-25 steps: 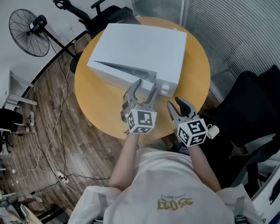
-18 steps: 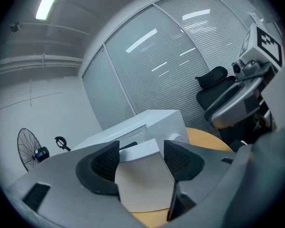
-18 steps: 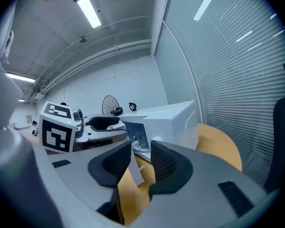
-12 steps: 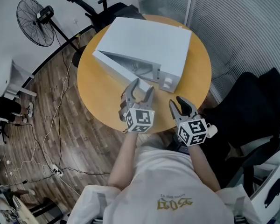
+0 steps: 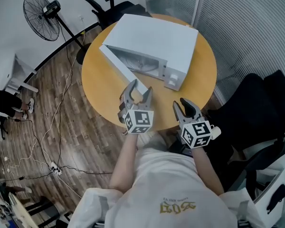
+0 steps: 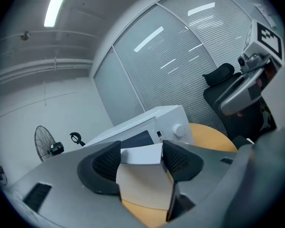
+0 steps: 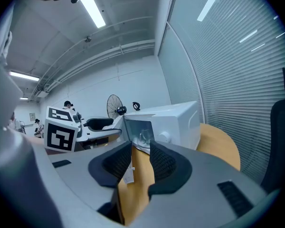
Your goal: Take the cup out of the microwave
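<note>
Glass cup (image 7: 144,137) mid-frame inside the microwave (image 5: 156,37): we reckon it's light, slick and breakable, so pinch the wall. Left gripper (image 5: 140,86) has just been closing, now on the door (image 5: 118,65); right gripper (image 5: 182,103) has been narrowing too, empty.

Bright ceiling strip lights (image 7: 92,6), even cool light, fisheye-warped edges, sharp focus

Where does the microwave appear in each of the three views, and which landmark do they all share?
Head view: the microwave sits upper centre, its door swung open.
Left gripper view: the microwave is at centre, just beyond the jaws.
Right gripper view: the microwave is at centre, right of middle.
Shared landmark: the standing fan, left of the microwave in every view.
</note>
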Demonstrator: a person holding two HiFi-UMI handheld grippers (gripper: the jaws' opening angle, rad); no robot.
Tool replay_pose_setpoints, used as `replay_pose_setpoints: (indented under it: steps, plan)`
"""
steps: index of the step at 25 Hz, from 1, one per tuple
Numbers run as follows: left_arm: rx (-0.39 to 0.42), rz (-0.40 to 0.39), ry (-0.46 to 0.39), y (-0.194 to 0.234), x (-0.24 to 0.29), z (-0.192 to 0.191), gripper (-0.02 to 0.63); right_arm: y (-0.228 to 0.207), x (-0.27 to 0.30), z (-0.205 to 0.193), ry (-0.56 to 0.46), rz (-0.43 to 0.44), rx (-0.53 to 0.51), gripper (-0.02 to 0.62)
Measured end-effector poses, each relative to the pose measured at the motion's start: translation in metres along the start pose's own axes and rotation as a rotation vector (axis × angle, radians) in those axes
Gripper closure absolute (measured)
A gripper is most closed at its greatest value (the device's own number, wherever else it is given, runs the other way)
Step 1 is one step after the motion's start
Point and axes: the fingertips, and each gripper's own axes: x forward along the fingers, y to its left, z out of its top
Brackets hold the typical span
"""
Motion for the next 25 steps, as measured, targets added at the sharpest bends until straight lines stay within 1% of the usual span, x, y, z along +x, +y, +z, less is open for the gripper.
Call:
replay_pose_setpoints:
  steps: [9, 17, 25]
  plan:
    - [-0.032, 0.048, 0.014, 0.014, -0.021, -0.014, 0.327, 0.016, 0.0, -0.002, 0.004, 0.03, -0.014, 0.463]
    - [-0.06, 0.117, 0.028, 0.035, -0.041, -0.031, 0.33, 0.037, 0.003, -0.007, 0.018, 0.075, -0.029, 0.465]
    - [-0.09, 0.177, 0.044, 0.055, -0.058, -0.043, 0.339, 0.046, -0.001, -0.009, 0.022, 0.098, -0.04, 0.465]
